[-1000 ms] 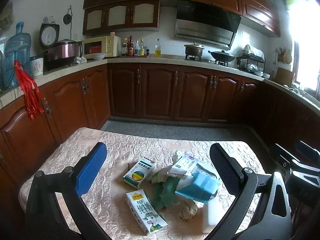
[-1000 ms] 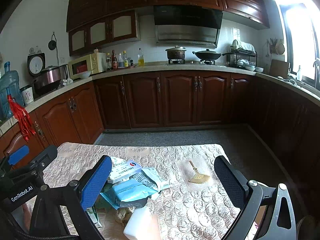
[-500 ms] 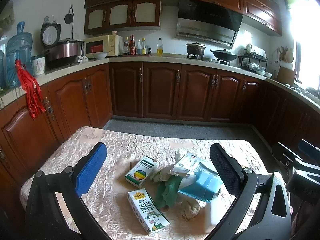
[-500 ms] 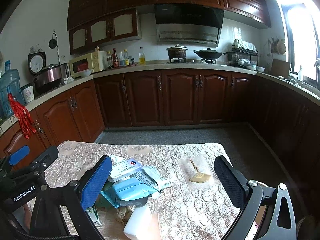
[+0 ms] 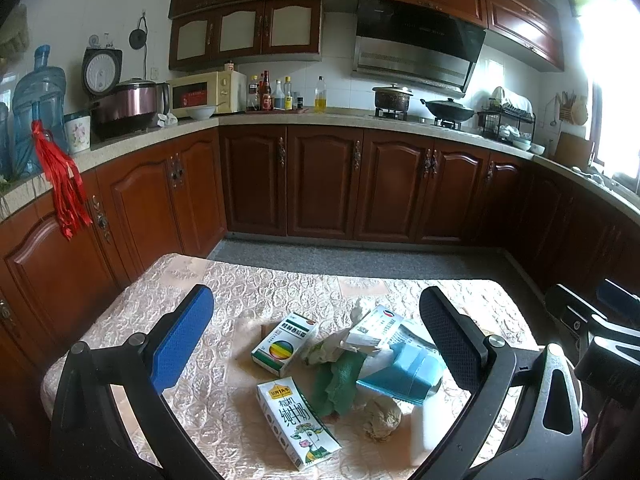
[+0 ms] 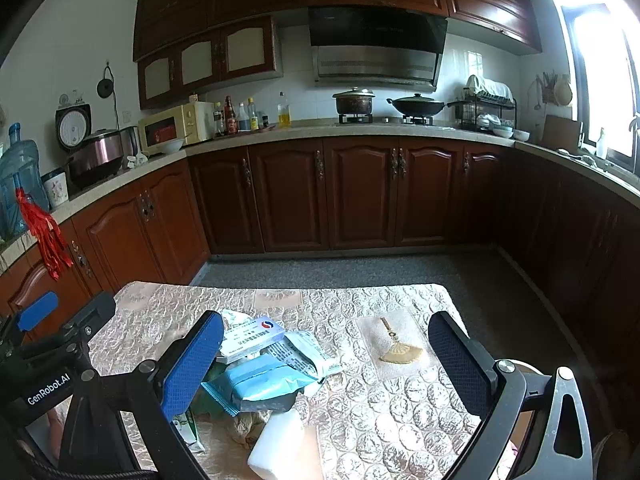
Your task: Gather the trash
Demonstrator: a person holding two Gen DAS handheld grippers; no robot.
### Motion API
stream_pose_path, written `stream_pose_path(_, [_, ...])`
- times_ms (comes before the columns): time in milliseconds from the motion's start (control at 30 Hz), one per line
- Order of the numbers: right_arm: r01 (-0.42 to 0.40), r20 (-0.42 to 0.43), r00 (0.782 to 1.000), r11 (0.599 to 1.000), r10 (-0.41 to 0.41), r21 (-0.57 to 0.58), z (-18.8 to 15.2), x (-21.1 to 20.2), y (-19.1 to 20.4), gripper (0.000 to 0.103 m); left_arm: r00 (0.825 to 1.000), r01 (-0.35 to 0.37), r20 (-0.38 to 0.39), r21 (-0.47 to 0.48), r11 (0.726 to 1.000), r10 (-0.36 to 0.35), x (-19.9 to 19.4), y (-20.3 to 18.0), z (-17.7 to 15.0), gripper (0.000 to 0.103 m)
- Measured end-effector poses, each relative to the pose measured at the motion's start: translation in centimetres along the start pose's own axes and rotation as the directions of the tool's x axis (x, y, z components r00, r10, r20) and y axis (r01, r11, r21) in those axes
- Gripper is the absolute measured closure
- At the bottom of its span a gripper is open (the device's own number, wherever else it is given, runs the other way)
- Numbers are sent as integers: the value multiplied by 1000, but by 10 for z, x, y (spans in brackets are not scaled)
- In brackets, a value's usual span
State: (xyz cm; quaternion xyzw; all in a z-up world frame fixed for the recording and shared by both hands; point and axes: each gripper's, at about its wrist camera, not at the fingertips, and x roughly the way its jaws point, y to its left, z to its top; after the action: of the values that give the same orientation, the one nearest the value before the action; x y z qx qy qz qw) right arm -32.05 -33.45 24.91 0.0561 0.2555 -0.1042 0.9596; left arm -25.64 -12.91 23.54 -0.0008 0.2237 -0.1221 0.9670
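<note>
A pile of trash lies on the quilted table (image 5: 224,312): a milk carton (image 5: 295,420), a green-and-white box (image 5: 285,343), a white medicine box (image 5: 374,325), a blue wipes pack (image 5: 404,372), green crumpled wrapping (image 5: 335,380) and a crumpled paper ball (image 5: 382,416). My left gripper (image 5: 316,344) is open and empty above the pile. My right gripper (image 6: 326,364) is open and empty to the right of it, over the wipes pack (image 6: 260,380), the medicine box (image 6: 250,336) and a white block (image 6: 278,446).
A small gold fan ornament (image 6: 398,350) lies on the table's right part. Dark wood cabinets (image 5: 324,184) ring the room under a counter with a microwave (image 5: 206,94), bottles and pots. Grey floor (image 6: 360,268) lies beyond the table's far edge.
Both views have shifted slightly, the left gripper drifting a little; the trash has not moved and both grippers stay open.
</note>
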Motion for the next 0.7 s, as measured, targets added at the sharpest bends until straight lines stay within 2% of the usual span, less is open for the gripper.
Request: stream_pose_path(700, [-7,-13,1000,1000,7,1,-2,2,0,2,1000,3,5,1,1000,-3,1,2,-2,1])
